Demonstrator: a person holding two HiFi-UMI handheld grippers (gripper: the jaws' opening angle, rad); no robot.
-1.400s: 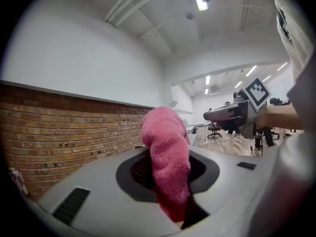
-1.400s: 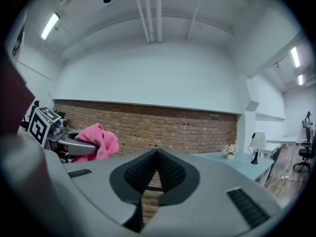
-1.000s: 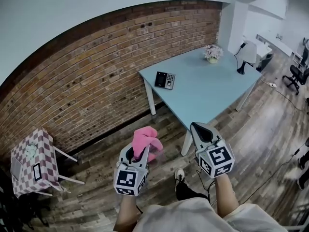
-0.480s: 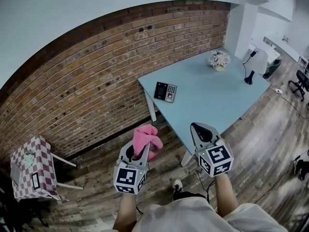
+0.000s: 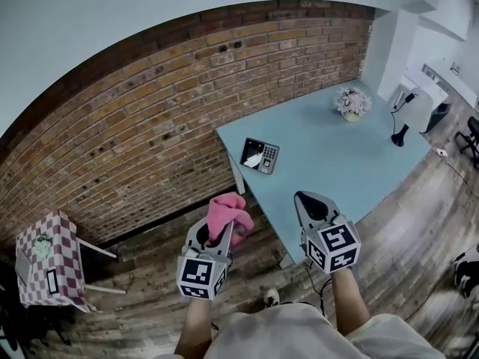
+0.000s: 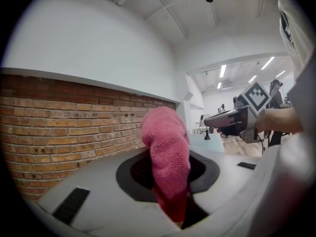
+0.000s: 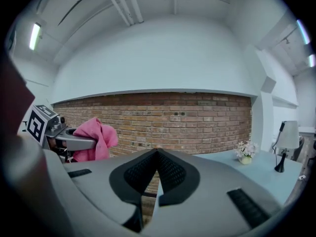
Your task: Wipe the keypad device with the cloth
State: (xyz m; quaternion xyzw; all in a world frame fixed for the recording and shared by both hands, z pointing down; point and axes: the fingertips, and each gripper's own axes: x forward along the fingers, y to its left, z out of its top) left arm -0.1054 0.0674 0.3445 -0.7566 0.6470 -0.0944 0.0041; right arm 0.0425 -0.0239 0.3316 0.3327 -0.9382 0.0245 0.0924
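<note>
Table [image 5: 352, 155] standing ahead. Left gripper [image 5: 219, 234] hanging short of table, jaws clamping pink cloth [image 5: 228, 212]. Right gripper [image 5: 307, 199] hovering over table's near edge, jaws pressed together, empty. Keypad [image 5: 260, 155] lying near table's left corner, well apart from cloth. Step seeming approach; next needing cloth reaching keypad face.
</note>
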